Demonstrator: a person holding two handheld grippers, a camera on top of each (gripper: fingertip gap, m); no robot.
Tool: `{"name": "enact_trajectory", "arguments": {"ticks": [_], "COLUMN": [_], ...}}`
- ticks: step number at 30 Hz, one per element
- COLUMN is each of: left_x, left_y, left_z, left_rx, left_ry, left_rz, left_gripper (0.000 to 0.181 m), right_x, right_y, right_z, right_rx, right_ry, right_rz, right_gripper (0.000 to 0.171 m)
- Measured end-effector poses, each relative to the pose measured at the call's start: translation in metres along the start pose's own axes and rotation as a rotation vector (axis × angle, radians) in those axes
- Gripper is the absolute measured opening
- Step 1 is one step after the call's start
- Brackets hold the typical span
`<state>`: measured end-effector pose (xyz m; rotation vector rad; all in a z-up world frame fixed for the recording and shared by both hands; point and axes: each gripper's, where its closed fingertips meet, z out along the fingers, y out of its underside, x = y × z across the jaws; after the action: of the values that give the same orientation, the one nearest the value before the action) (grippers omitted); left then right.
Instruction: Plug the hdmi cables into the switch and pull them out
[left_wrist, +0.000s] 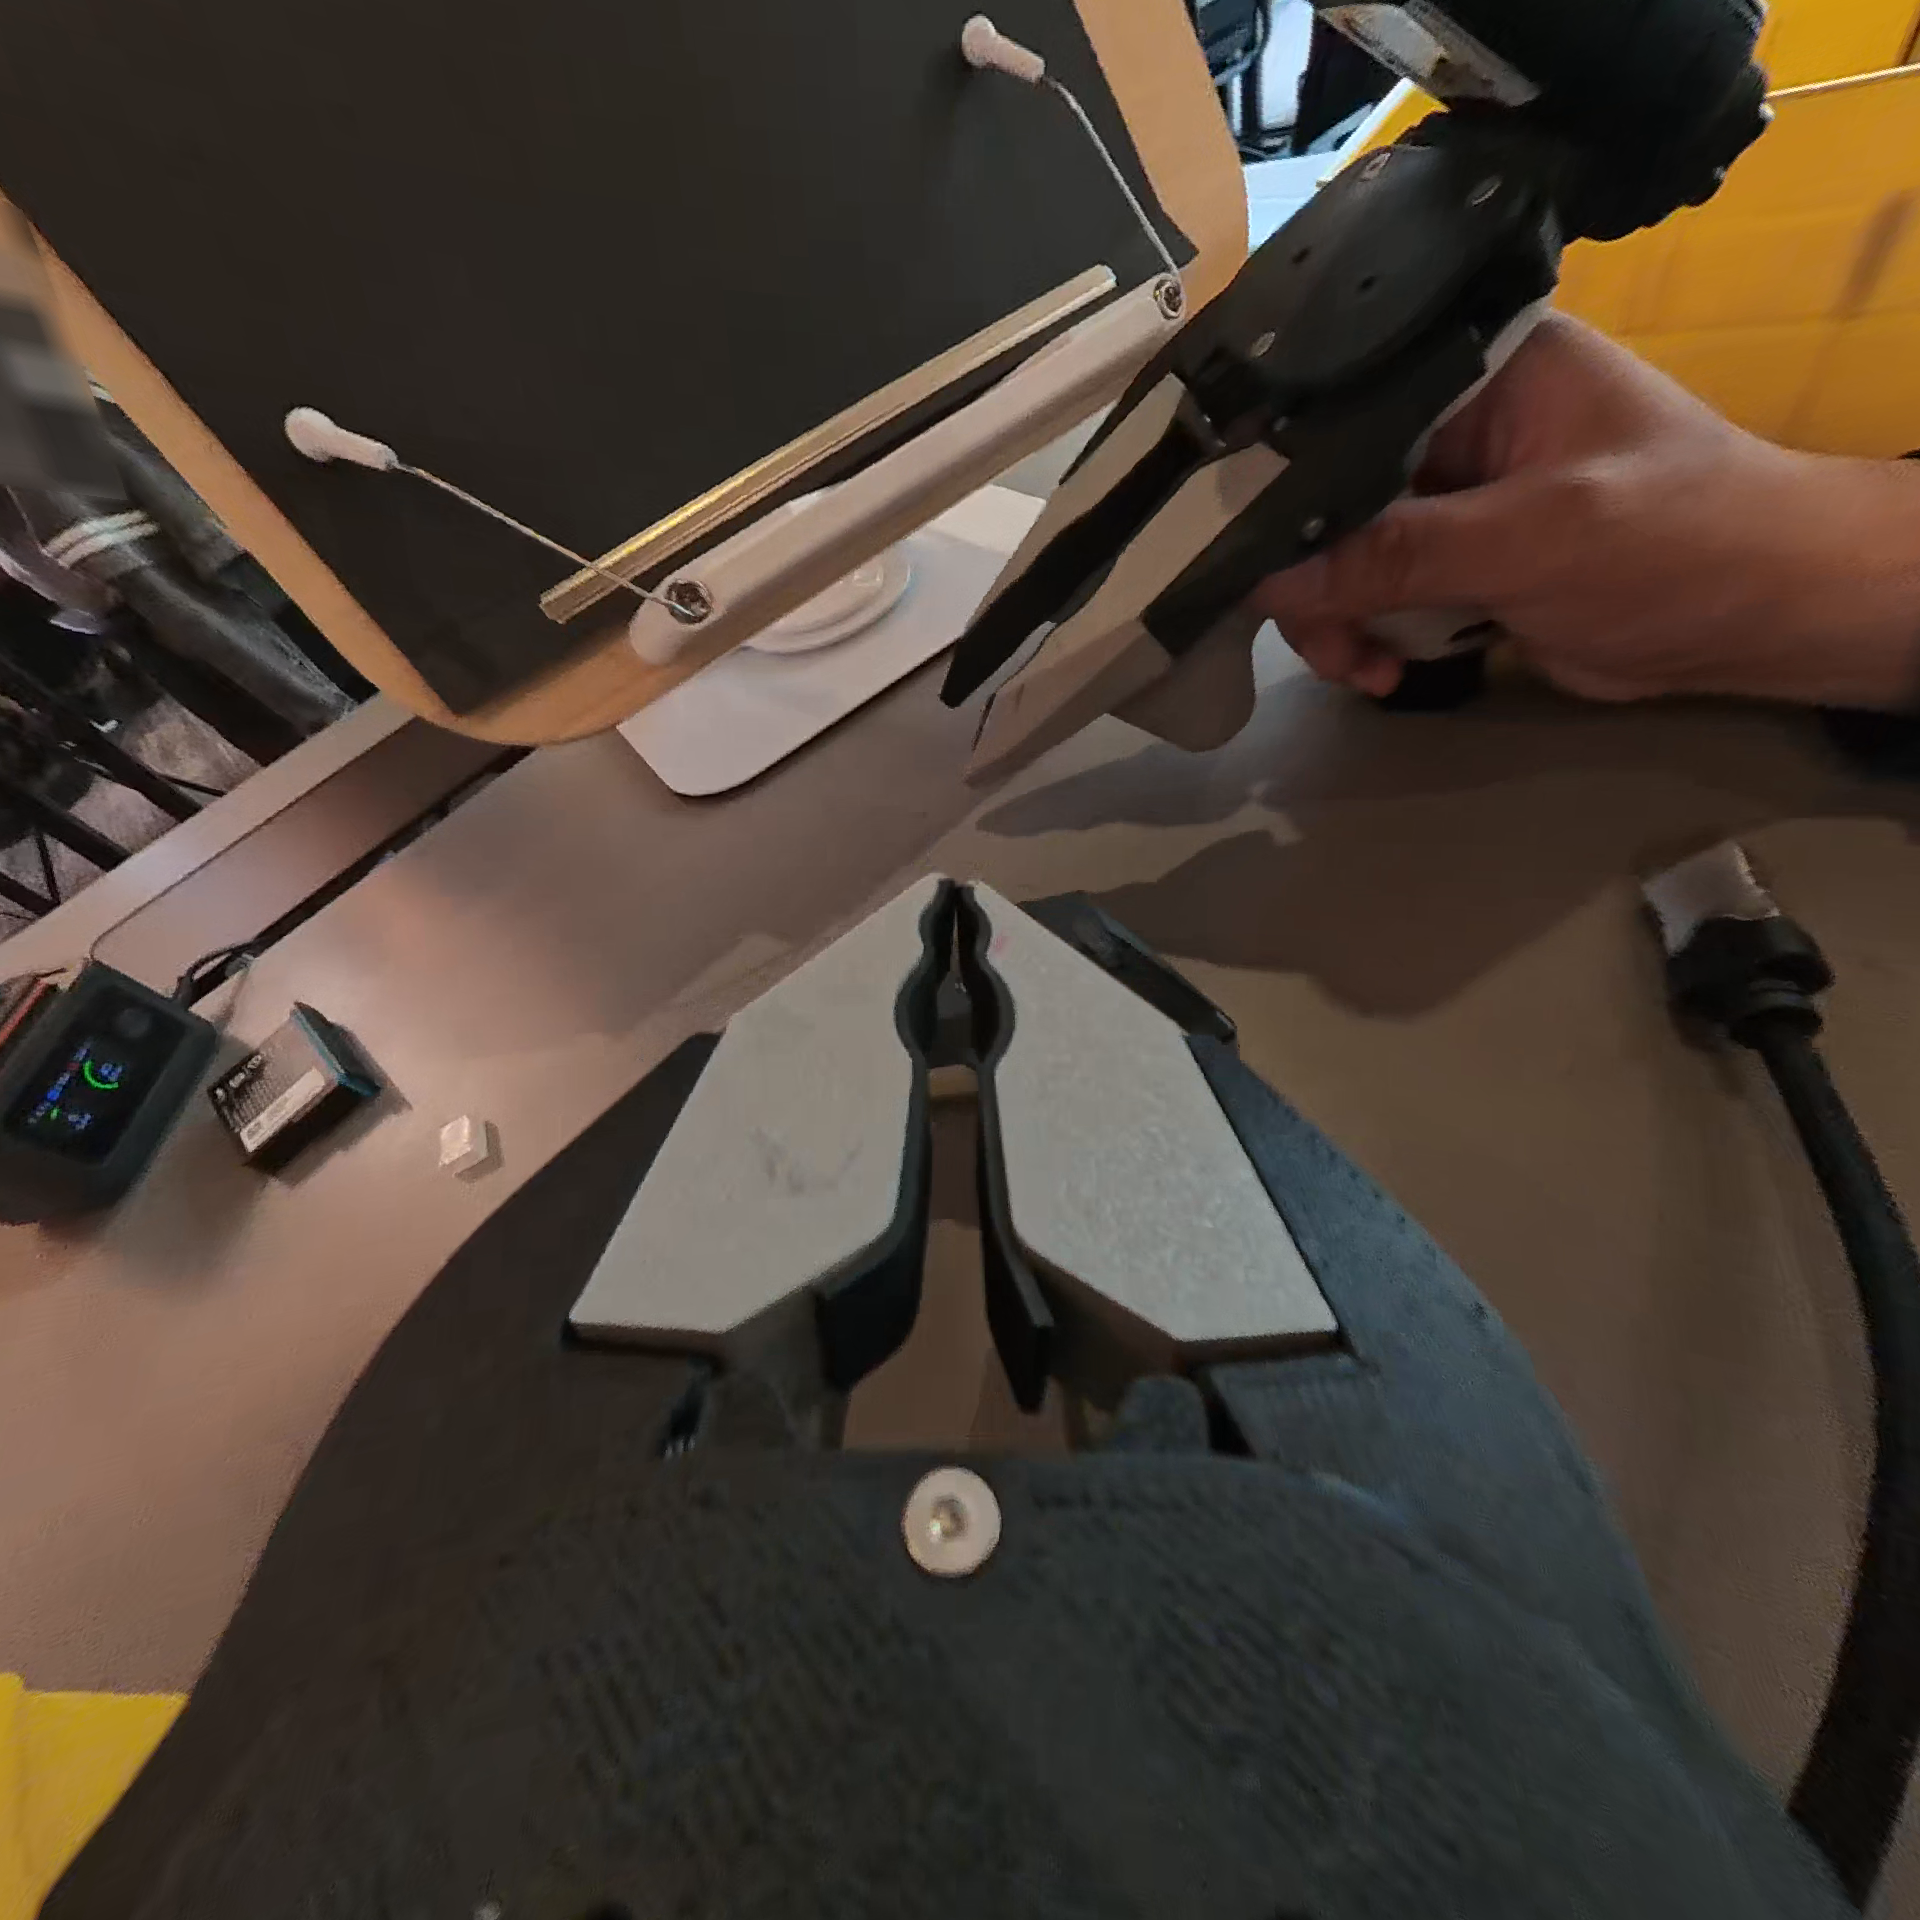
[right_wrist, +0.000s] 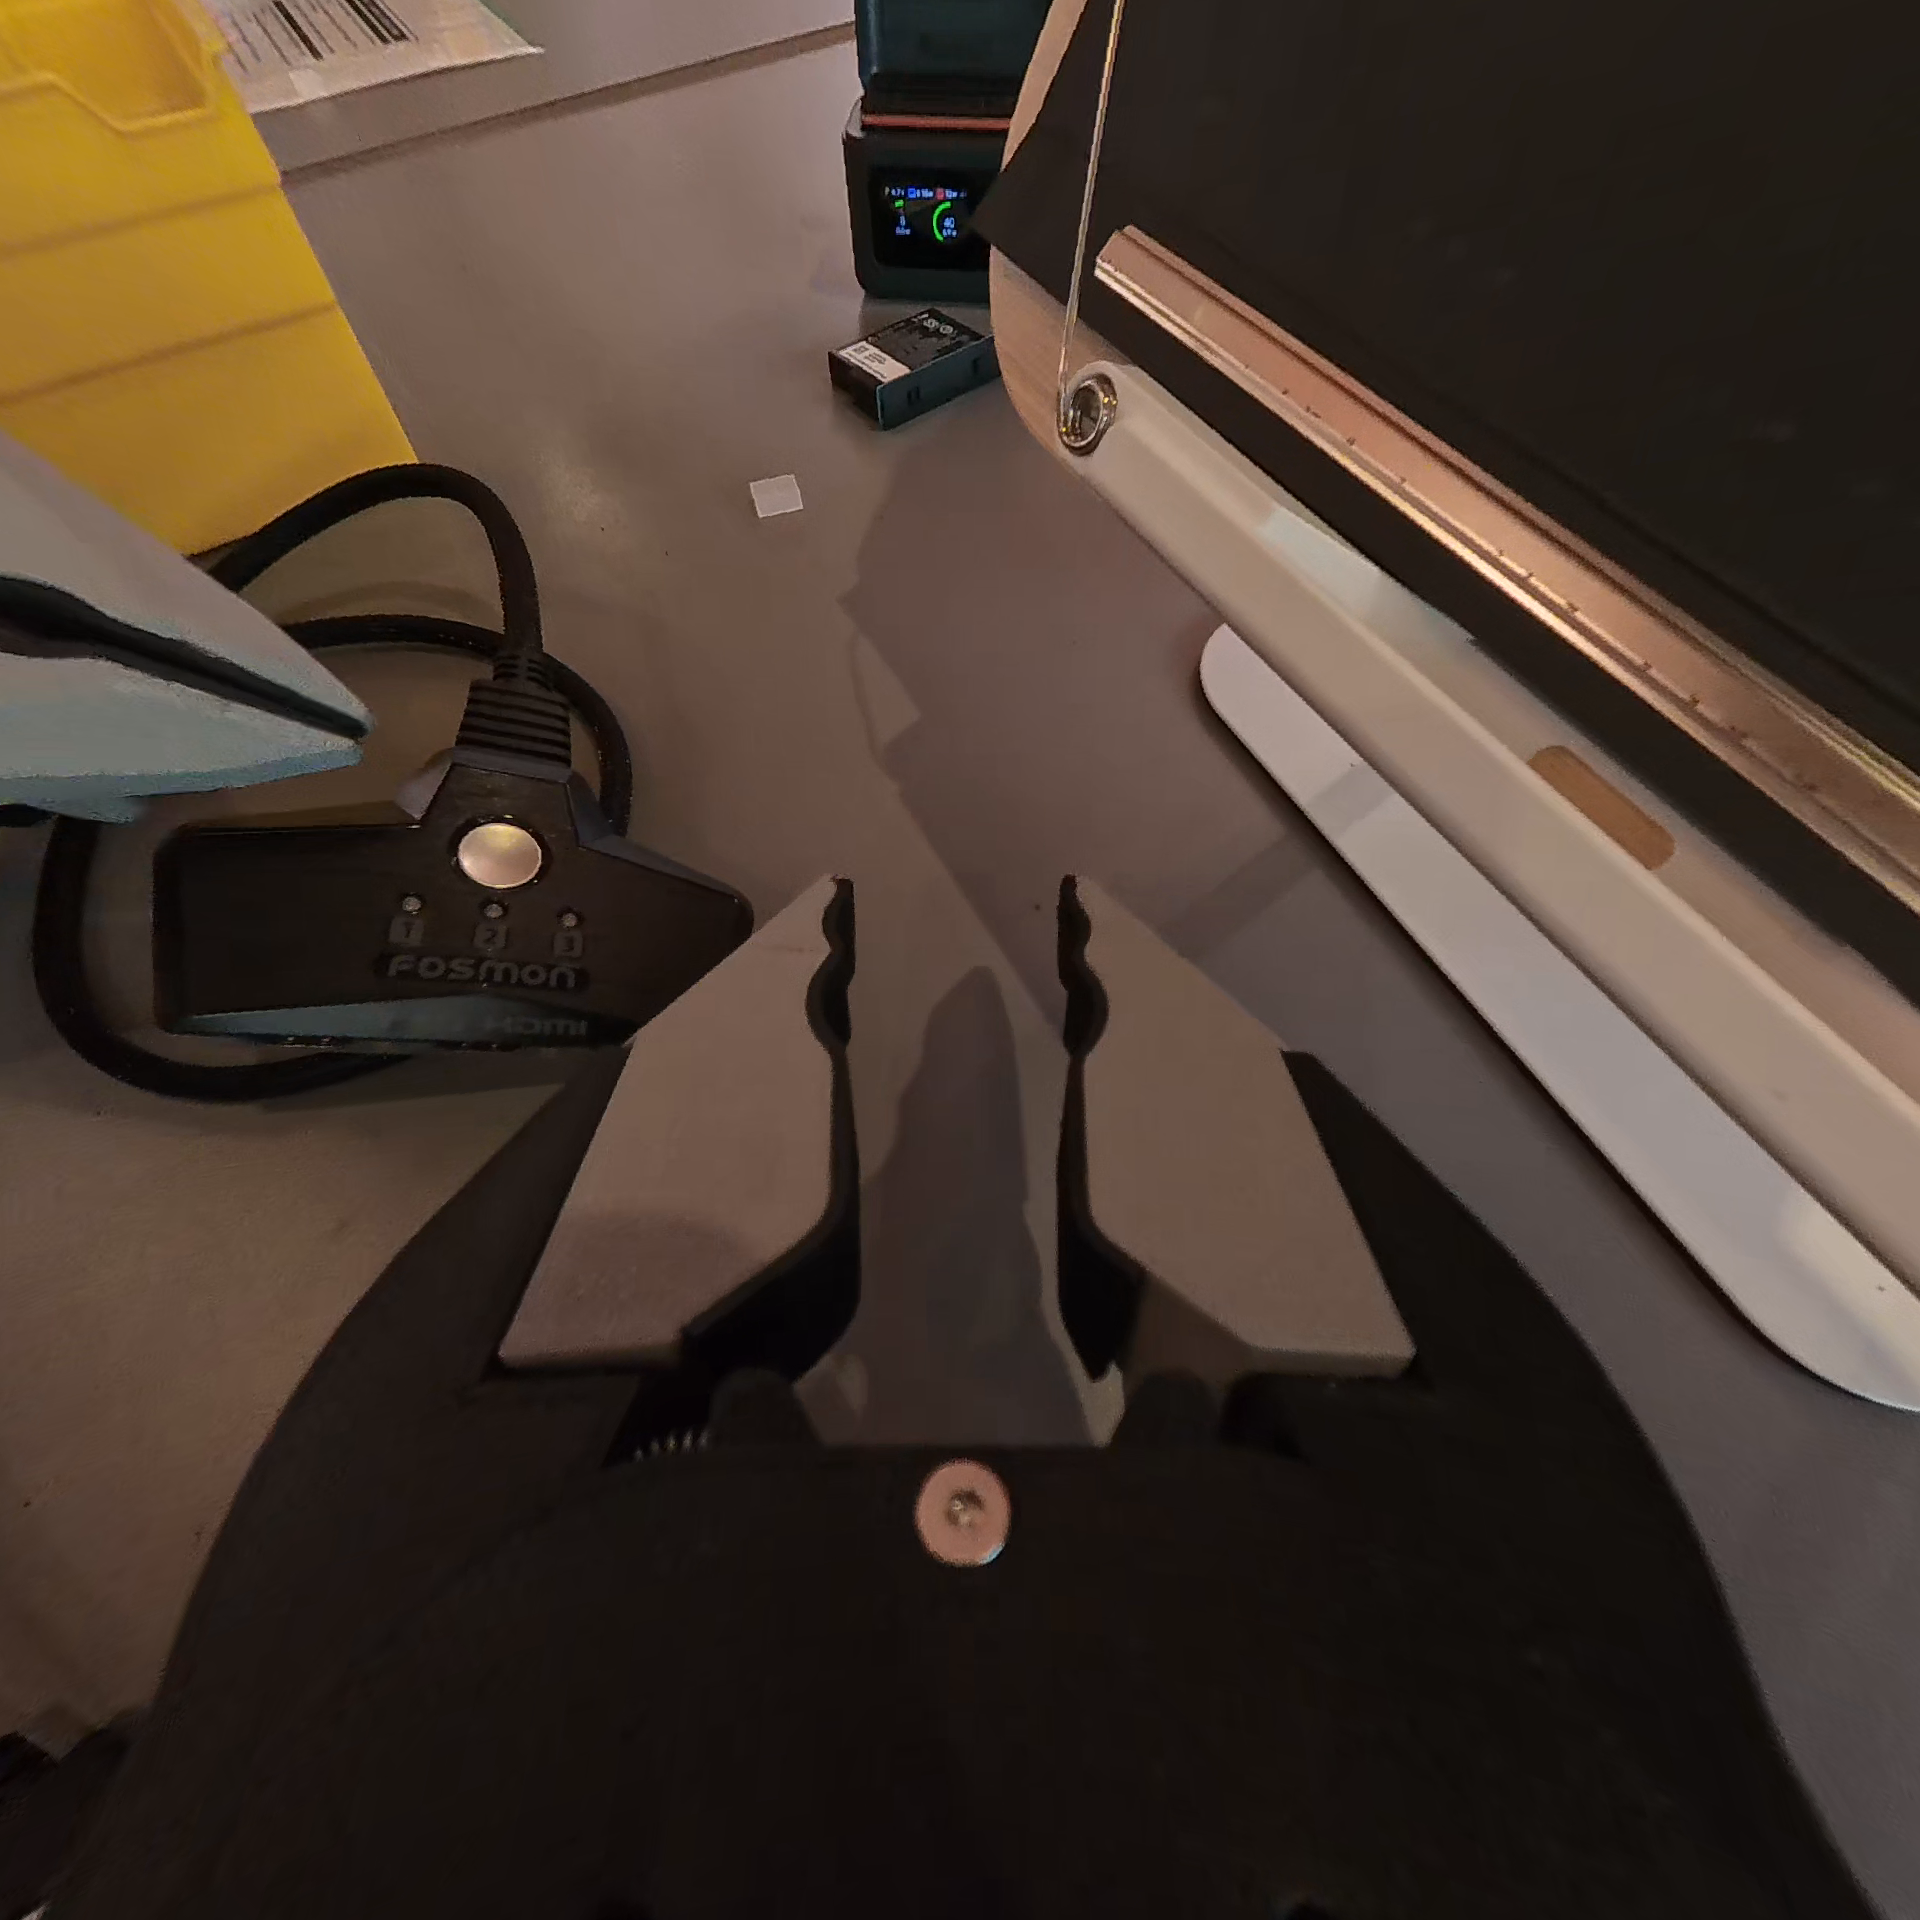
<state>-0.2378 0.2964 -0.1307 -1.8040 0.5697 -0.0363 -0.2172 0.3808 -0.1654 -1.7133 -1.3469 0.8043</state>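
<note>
The black HDMI switch (right_wrist: 416, 935) lies flat on the grey table, with a round silver button and three small lights on top. Its black braided cable (right_wrist: 520, 561) loops behind it. My right gripper (right_wrist: 956, 914) is open and empty, low over the table just right of the switch; it also shows in the left wrist view (left_wrist: 982, 717), held by a hand. My left gripper (left_wrist: 958, 904) is shut with nothing visible between its pads; in the right wrist view (right_wrist: 187, 707) it hovers above the switch's far left. A black cable plug (left_wrist: 1745, 966) lies at the right.
A tilted black board on a stand with a white base (right_wrist: 1558, 1039) stands close on the right. A power bank with a lit screen (right_wrist: 925, 208), a small battery (right_wrist: 914, 374) and a tiny white square (right_wrist: 777, 496) lie beyond. A yellow bin (right_wrist: 156, 260) stands at the far left. Spacing between my two grippers at the tips: around 10 centimetres.
</note>
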Motion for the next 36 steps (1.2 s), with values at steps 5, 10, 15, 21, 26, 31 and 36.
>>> {"name": "enact_trajectory", "arguments": {"ticks": [5, 10, 15, 21, 26, 31, 36], "left_x": [0.004, 0.013, 0.017, 0.02, 0.027, 0.03, 0.024], "left_y": [0.014, 0.028, 0.026, 0.027, 0.031, 0.019, 0.011], "left_z": [0.003, 0.013, 0.015, 0.019, 0.026, 0.03, 0.024], "left_rx": [-0.095, -0.18, -0.17, -0.191, -0.222, -0.157, -0.097], "left_ry": [0.024, 0.016, 0.021, 0.015, 0.029, 0.036, 0.045], "left_rz": [0.019, 0.114, 0.14, 0.175, 0.22, 0.216, 0.14], "left_gripper": [0.0, 0.0, 0.0, 0.0, 0.0, 0.0, 0.0], "right_x": [-0.005, -0.014, -0.028, -0.046, -0.059, -0.078, -0.074], "right_y": [0.004, 0.008, 0.011, 0.018, 0.025, 0.056, 0.037], "right_z": [0.003, 0.008, 0.011, 0.003, -0.011, -0.023, -0.031], "right_rx": [-0.035, -0.072, -0.095, -0.103, -0.105, -0.238, -0.111], "right_ry": [-0.019, -0.015, -0.037, -0.084, -0.105, -0.117, -0.006], "right_rz": [-0.02, -0.087, -0.12, -0.149, -0.13, -0.169, -0.238], "right_gripper": [0.023, 0.021, 0.025, 0.0, 0.0, 0.0, 0.0]}}
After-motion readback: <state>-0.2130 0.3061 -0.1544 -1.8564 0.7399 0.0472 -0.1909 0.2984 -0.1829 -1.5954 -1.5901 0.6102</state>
